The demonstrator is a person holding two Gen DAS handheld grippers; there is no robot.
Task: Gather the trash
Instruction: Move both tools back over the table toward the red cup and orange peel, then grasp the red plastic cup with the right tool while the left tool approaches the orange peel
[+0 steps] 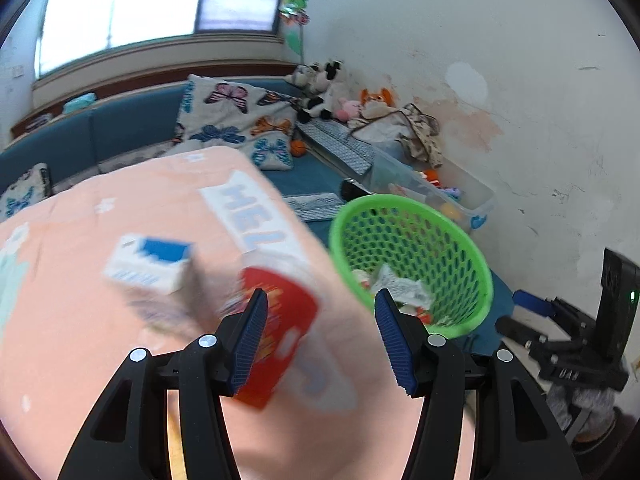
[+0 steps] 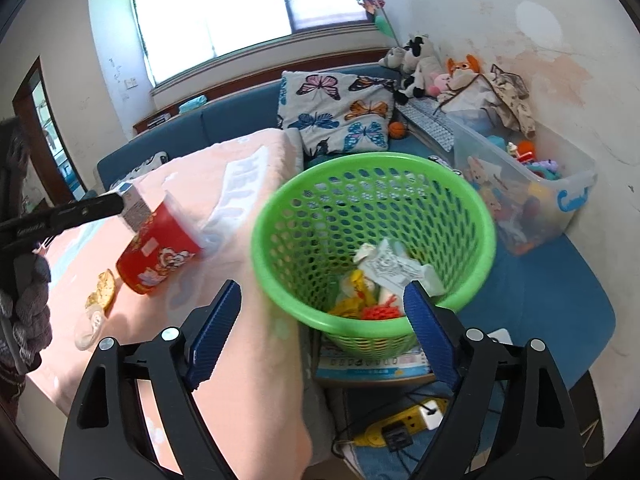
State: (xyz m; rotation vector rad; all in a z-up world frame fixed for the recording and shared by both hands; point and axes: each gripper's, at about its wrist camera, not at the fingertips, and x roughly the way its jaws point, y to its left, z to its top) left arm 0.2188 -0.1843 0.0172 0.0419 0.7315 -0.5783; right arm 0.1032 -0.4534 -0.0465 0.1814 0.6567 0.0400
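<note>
Red cup (image 2: pixel 158 254) with cartoon print, lying on side on pink cloth. White-and-blue carton (image 1: pixel 150 264) just beside cup, blurred. Clear wrapper with golden snack (image 2: pixel 98 300) near cup's base. Green mesh basket (image 2: pixel 374 248) upright beside cloth edge, holding crumpled paper (image 2: pixel 394 268), yellow and orange scraps.

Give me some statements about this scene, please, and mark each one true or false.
1. The green basket already holds some trash. True.
2. The left tongs grip the red cup. False: the tongs are open, and the cup lies on its side on the pink blanket.
3. The right tongs are open and hold nothing. True.
4. The white and blue carton is inside the basket. False: it is on the blanket, beside the cup.
5. The basket is red. False: it is green.
</note>
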